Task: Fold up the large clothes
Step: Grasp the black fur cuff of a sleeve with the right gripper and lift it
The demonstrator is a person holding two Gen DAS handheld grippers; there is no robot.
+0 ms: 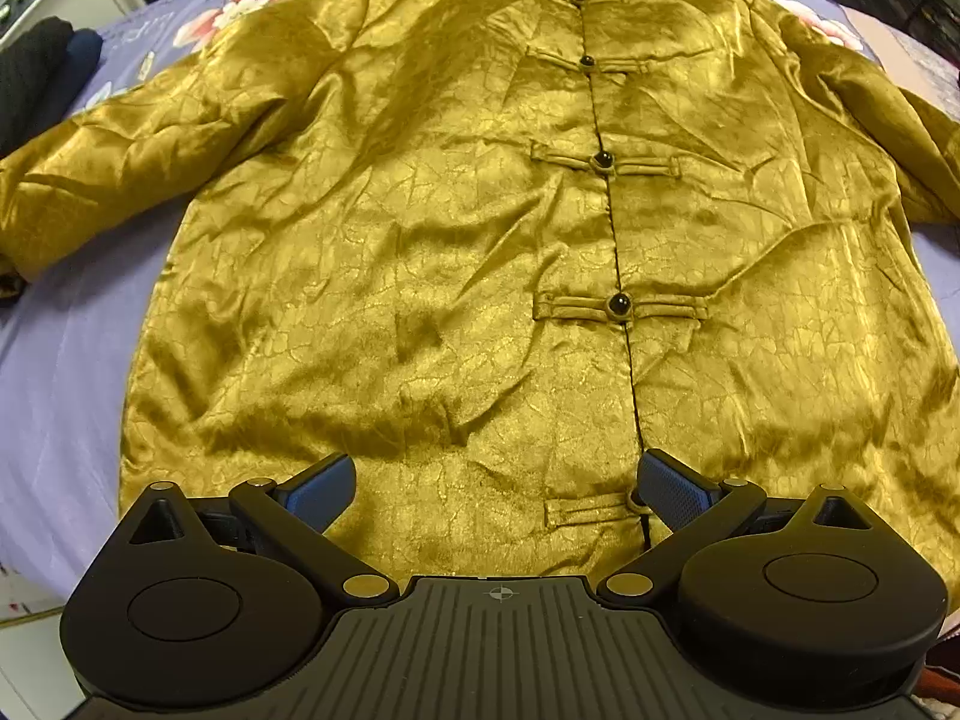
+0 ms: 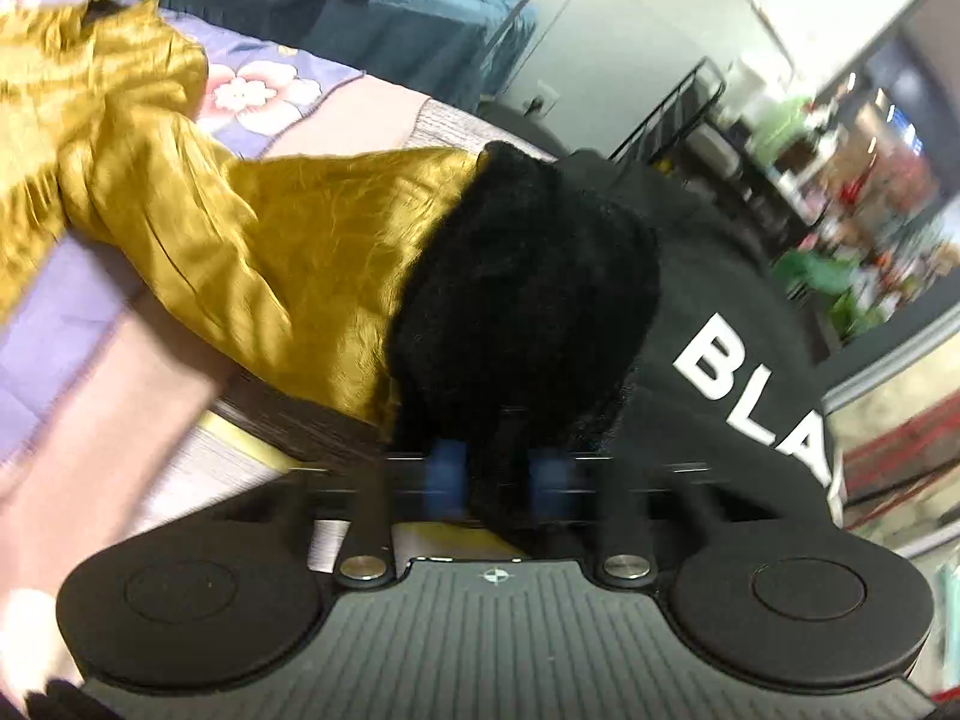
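Two views carry the moment. In the left wrist view a gold satin jacket (image 1: 480,228) lies spread face up on a bed covered by a lilac floral sheet (image 1: 54,360), its front closed down the middle by dark knot buttons (image 1: 603,159) and both sleeves splayed outward. The left tool (image 1: 495,489) hangs over the hem with its jaws wide apart and nothing between them; the right-hand finger sits just beside the lowest fastening. A dark pile of clothes (image 1: 42,72) lies at the far left edge of the bed. In the right wrist view — heavily blurred — the jacket's right sleeve (image 2: 288,252) runs in from the left and ends in a black furry cuff (image 2: 528,288). The right tool (image 2: 498,477) has drawn its blue pads nearly together on the lower edge of that cuff, so it appears to be gripping it, though the smear makes the exact contact hard to read. A black garment with white lettering (image 2: 738,372) lies directly under and beyond the cuff, touching it. The likely step is folding the sleeve in across the body. The main risk is that the pinch has also caught the black garment beneath, dragging it onto the jacket. The satin looks slippery too — a shallow bite on the fur could slide off mid-swing, and the sleeve would drop crooked.
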